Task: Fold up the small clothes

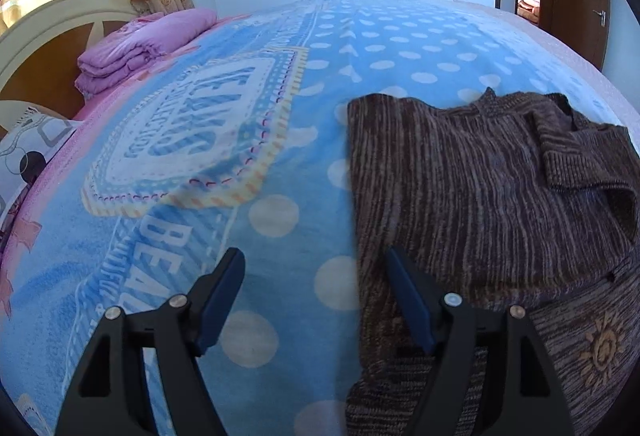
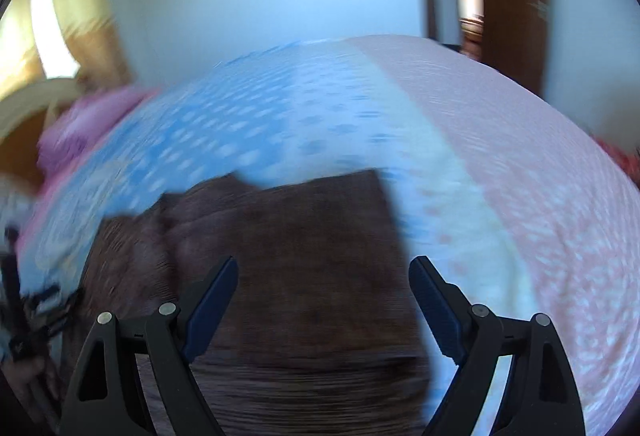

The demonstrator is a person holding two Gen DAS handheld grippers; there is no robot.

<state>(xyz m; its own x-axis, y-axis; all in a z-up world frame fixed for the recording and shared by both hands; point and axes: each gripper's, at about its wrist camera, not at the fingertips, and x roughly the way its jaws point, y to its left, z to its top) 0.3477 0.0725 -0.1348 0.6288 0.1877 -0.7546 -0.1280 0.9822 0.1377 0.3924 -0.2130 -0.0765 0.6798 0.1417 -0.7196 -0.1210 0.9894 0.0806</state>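
— While the left gripper (image 1: 316, 260) hangs over the bed, where does the sweater (image 1: 480, 203) lie?
— In the left wrist view it lies spread on the blue dotted blanket (image 1: 280, 139), filling the picture from about two o'clock down to five o'clock. One sleeve (image 1: 584, 155) is folded across it at three o'clock.
— And the jaws?
— Wide apart, nothing between them. The finger (image 1: 412, 304) at five o'clock stands in front of the sweater's left edge; the other is over bare blanket.
— The right gripper (image 2: 324, 268)?
— Also spread wide and empty, poised above the sweater (image 2: 300, 256), which fills the centre and six o'clock of its blurred view.
— Anything else on the bed?
— A folded pink quilt (image 1: 132, 51) at ten o'clock, by the headboard (image 1: 52, 23).
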